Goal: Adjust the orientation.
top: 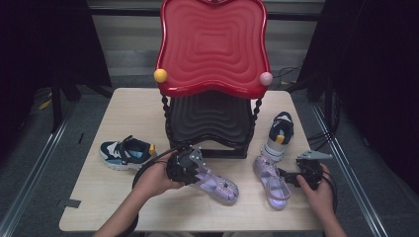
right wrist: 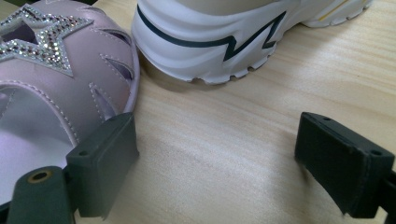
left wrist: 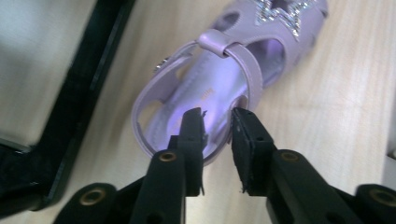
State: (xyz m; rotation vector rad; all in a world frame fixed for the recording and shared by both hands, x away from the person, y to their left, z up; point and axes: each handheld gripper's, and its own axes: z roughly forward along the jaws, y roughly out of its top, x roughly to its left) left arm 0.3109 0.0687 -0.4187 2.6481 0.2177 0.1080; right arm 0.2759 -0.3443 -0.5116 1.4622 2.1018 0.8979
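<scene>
Currently, two lilac sandals lie on the desk (top: 123,207) in front of a red and black shoe rack (top: 212,49). The left sandal (top: 220,186) lies at about 6 o'clock from the rack, toe pointing toward 4 o'clock. The left gripper (left wrist: 217,116) is at its heel end: in the left gripper view the fingers (left wrist: 194,135) stand narrow, one over the insole and one just outside the heel rim, with the rim wall between them. A small gap shows at the pads, so no firm clamp is confirmed.

The right sandal (top: 272,180) lies at about 5 o'clock from the rack. The right gripper (top: 289,177) sits at its 3 o'clock side. In the right gripper view its fingers (right wrist: 100,158) stand wide apart, bare desk between them; one finger is just beside the sandal's edge, contact not determinable.

A white and navy sneaker (top: 279,133) lies just beyond the right sandal at 12 o'clock, its sole close to the sandal's toe. A second navy sneaker (top: 126,152) lies at 9 o'clock from the left gripper, apart from it.
</scene>
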